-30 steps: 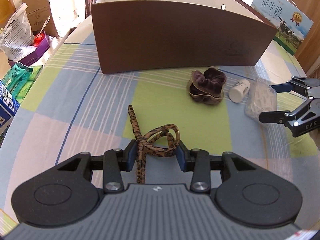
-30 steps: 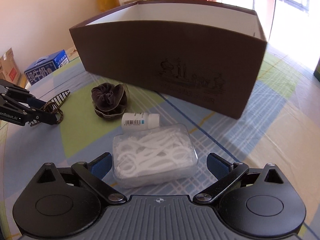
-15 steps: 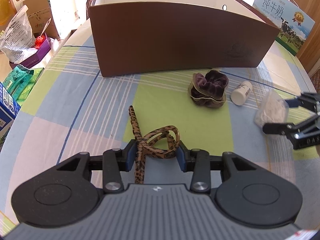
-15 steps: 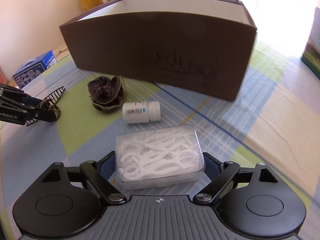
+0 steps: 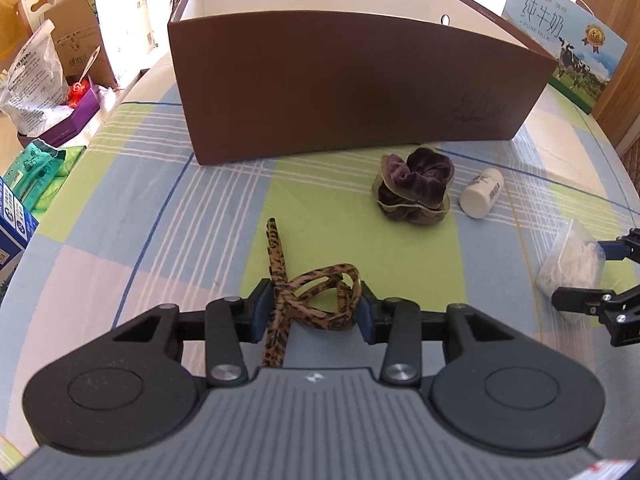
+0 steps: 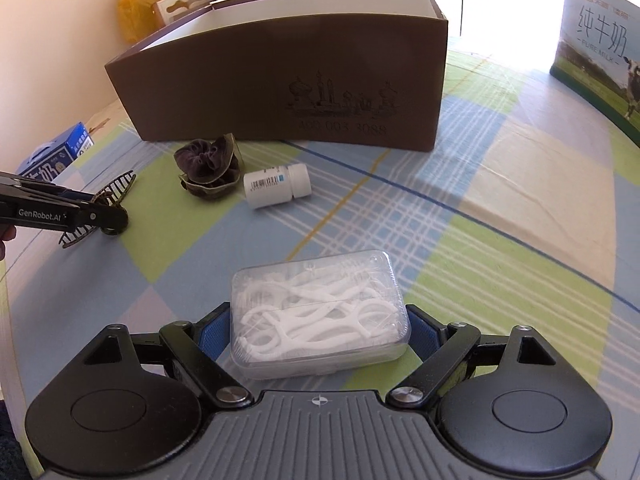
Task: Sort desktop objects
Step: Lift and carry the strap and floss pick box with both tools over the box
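My left gripper (image 5: 312, 308) is shut on a leopard-print hair claw clip (image 5: 316, 300), held just above the checked tablecloth; it also shows in the right wrist view (image 6: 108, 200). My right gripper (image 6: 318, 330) is shut on a clear plastic box of white floss picks (image 6: 320, 312), lifted off the cloth; the box also shows in the left wrist view (image 5: 570, 264). A dark purple velvet scrunchie (image 5: 414, 190) and a small white pill bottle (image 5: 482, 194) lie in front of the open brown cardboard box (image 5: 352, 92).
A milk carton box (image 5: 560, 32) stands at the back right. Bags, cartons and a purple tray (image 5: 60, 80) crowd the left side beyond the table edge. A blue carton (image 6: 56, 156) sits at the far left.
My right gripper has closed on the floss pick box and lifted it back toward the front. My left gripper keeps its hold on the claw clip and has risen slightly.
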Motion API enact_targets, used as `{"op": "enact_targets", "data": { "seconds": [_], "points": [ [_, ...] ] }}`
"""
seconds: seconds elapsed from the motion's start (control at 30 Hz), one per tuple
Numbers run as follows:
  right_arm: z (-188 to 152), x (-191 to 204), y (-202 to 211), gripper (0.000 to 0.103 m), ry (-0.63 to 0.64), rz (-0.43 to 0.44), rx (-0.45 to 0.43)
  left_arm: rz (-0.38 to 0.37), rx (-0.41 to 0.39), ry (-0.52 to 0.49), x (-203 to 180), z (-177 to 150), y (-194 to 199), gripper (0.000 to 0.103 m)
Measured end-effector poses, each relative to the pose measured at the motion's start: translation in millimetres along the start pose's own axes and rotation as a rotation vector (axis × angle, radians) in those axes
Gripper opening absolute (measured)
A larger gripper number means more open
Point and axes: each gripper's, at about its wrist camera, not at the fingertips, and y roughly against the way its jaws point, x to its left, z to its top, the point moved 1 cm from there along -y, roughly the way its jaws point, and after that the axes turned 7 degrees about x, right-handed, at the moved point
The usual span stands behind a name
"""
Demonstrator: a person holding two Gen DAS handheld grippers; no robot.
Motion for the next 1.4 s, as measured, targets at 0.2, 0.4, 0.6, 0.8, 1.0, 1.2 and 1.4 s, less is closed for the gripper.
{"op": "enact_targets", "data": {
  "seconds": [0.2,0.4,0.6,0.8,1.0,1.2,1.4],
  "points": [
    [-3.2,3.0,3.3,0.085,-0.004,-0.01,0.005,-0.005,0.007,0.001,0.4,-5.7,4.6,0.037],
    [-0.8,5.6,8.5,0.085,0.002,-0.005,-0.002,-0.011,-0.001,0.01,4.0,-10.1,15.8,0.037],
    [9.9,5.8,18.5,0.085,-0.003,0.024,-0.015,-0.034,-0.037,0.018,8.7,-4.2,40.0,0.037],
    [31.8,6.1,33.0,0.085,0.033,0.049,-0.042,-0.049,-0.095,-0.028,9.0,18.3,69.1,0.037],
    [72.4,4.5,54.2,0.085,0.062,0.072,-0.114,-0.07,-0.174,-0.077,14.4,65.3,91.3,0.037],
    [121.9,4.4,68.7,0.085,0.073,0.098,-0.202,-0.081,-0.236,-0.119,18.0,119.9,97.1,0.037],
    [171.2,10.3,65.6,0.085,0.113,0.073,-0.243,-0.086,-0.245,-0.125,22.1,168.3,87.1,0.037]
  ]
}}
